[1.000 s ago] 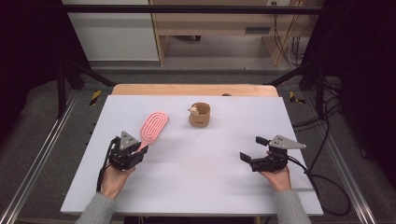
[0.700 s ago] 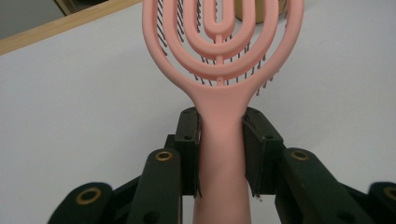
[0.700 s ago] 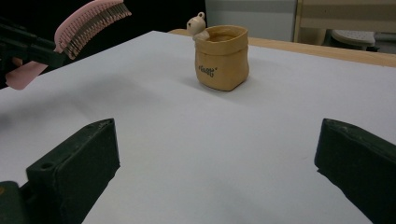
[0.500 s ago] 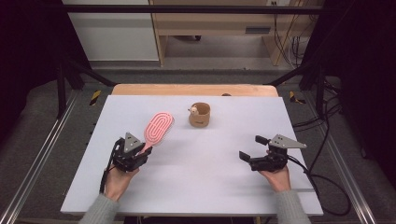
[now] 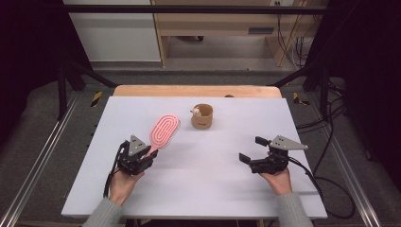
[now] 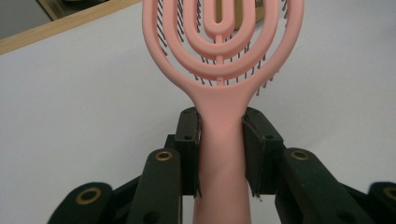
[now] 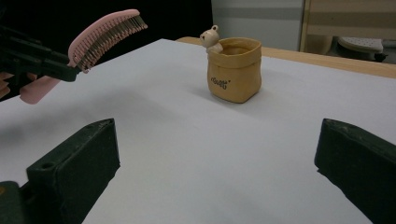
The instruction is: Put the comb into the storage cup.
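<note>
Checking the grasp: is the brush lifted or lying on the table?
Lifted. The brush hangs bristles-down above the table, its handle clamped in the left gripper.

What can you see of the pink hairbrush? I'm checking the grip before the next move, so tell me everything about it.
The pink hairbrush looks like matte plastic: an oval head of open concentric loops with dark bristles beneath, and a plain straight handle. The left gripper is shut on the handle just below the head, one pad on each side. In the right gripper view the brush is lifted off the white table, head tilted upward, bristles facing down, to the left of the tan pot.
</note>
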